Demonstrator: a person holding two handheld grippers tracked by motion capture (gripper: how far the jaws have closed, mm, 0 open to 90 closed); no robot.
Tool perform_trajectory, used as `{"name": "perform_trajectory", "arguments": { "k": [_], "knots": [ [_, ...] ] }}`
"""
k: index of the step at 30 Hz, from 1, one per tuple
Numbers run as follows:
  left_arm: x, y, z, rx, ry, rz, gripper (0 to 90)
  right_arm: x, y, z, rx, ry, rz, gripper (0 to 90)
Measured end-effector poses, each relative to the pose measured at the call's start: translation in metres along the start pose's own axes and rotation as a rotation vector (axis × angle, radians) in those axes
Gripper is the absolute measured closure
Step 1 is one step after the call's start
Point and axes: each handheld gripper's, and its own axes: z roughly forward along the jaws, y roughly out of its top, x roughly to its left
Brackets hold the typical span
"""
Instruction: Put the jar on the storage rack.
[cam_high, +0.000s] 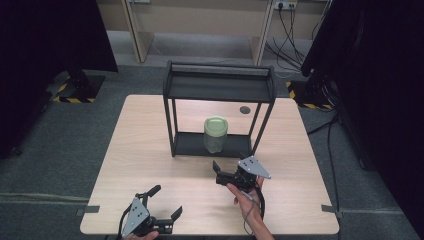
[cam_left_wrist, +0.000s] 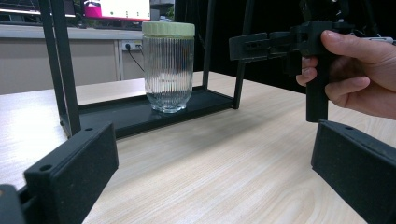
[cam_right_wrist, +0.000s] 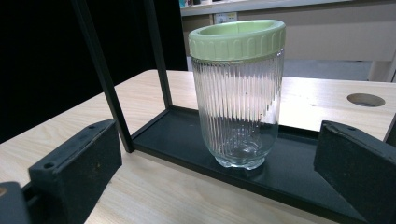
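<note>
Ribbed clear glass jar (cam_right_wrist: 238, 112), glossy; matt pale-green plastic lid (cam_right_wrist: 236, 39). Matt black metal rack (cam_high: 218, 89). Light wood-grain table (cam_high: 150, 165), smooth. Matt black jaws.

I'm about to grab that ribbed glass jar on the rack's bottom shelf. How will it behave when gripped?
The jar is clear glass, so probably rigid and breakable. It looks empty, likely light. Being tall on a narrower rounded base, it may tip if pushed high. The ribs should help the right claw grip.
</note>
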Motion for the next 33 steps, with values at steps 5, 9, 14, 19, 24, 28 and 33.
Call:
{"name": "perform_trajectory", "arguments": {
  "k": [5,9,14,19,24,28,33],
  "knots": [
    [0.0,0.0,0.0,-0.001,0.0,0.001,0.0,0.0,-0.001,-0.003,0.0,-0.001,0.004,1.3],
    [0.0,0.001,0.0,-0.003,0.0,0.001,0.0,-0.001,-0.002,-0.005,0.001,-0.001,0.006,1.3],
    [0.0,0.001,-0.001,-0.005,0.001,0.001,0.0,-0.002,-0.003,-0.008,0.001,0.0,0.01,1.3],
    [0.0,0.001,-0.001,-0.004,0.001,0.001,0.0,-0.002,-0.003,-0.012,-0.005,0.001,0.02,1.3],
    [0.0,0.001,-0.001,-0.005,0.002,0.001,0.1,-0.001,-0.004,-0.016,-0.007,0.004,0.021,1.3],
    [0.0,0.001,-0.001,-0.006,0.001,0.003,0.0,-0.001,-0.005,-0.017,-0.003,0.003,0.025,1.3],
    [0.0,0.001,-0.001,-0.006,0.001,0.001,0.0,0.0,-0.006,-0.019,-0.002,0.005,0.032,1.3]
  ]
}}
